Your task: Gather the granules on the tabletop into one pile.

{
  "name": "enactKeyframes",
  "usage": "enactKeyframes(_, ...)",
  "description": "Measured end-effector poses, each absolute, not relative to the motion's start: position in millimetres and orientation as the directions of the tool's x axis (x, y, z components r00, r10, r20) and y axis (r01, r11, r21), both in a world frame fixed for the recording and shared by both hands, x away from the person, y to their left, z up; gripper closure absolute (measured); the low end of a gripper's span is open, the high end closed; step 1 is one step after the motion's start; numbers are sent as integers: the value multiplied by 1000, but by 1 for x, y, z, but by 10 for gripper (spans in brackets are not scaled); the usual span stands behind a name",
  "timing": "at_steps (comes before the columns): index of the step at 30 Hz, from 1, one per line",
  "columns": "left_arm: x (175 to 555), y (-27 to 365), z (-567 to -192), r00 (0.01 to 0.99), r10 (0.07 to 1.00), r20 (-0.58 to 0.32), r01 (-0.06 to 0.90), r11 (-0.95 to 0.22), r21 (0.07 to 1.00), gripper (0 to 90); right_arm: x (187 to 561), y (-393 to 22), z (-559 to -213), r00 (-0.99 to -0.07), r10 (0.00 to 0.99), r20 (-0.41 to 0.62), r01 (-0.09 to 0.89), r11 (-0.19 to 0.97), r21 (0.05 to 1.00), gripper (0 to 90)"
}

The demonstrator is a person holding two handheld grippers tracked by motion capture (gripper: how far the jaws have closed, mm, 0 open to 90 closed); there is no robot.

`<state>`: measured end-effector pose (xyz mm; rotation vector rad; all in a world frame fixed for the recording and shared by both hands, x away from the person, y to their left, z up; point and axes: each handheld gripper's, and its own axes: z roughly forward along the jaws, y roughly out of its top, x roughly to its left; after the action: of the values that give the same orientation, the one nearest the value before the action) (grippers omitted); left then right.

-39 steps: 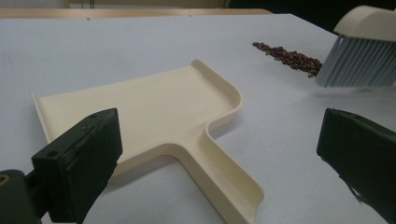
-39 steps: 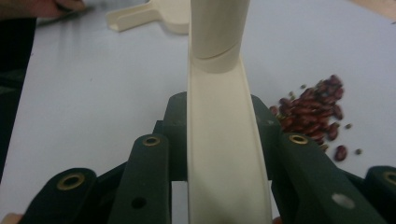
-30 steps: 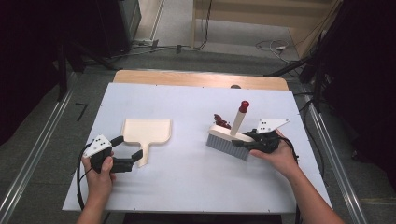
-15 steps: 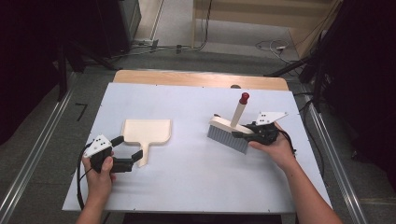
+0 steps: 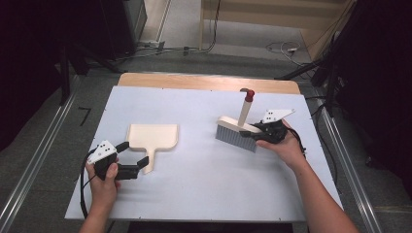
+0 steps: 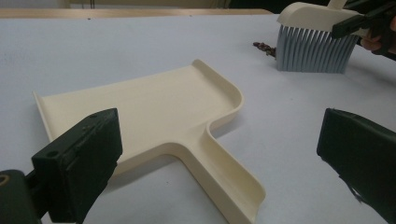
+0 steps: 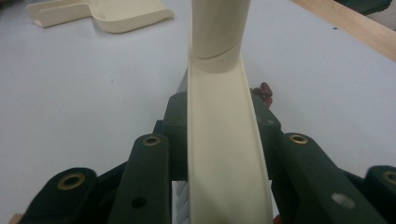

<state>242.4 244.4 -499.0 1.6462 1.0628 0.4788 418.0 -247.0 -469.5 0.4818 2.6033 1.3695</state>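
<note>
The right hand-held gripper (image 5: 256, 135) clamps the brush (image 5: 236, 134); the left hand-held gripper (image 5: 135, 159) gapes around the dustpan (image 5: 152, 137) handle, seemingly untouching.

Smooth cream plastic dustpan (image 6: 154, 109) and brush (image 5: 236, 131) with grey bristles lie on a matt white table (image 5: 204, 194).

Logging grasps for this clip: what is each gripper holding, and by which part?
The right gripper is shut on the brush, clamping the cream head block at its end. The left gripper holds nothing; its jaws stand open astride the dustpan handle.
</note>
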Motion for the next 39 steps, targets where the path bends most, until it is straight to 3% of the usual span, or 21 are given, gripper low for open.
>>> enactKeyframes(31, 243, 243, -500, 525, 828, -197, 407, -41, 913, 6, 427, -245, -462, -925, 379, -6, 211, 527, 823, 656)
enactKeyframes(39, 243, 243, -500, 525, 828, -198, 407, -40, 912, 6, 425, -249, -454, -931, 363, 27, 213, 483, 849, 655)
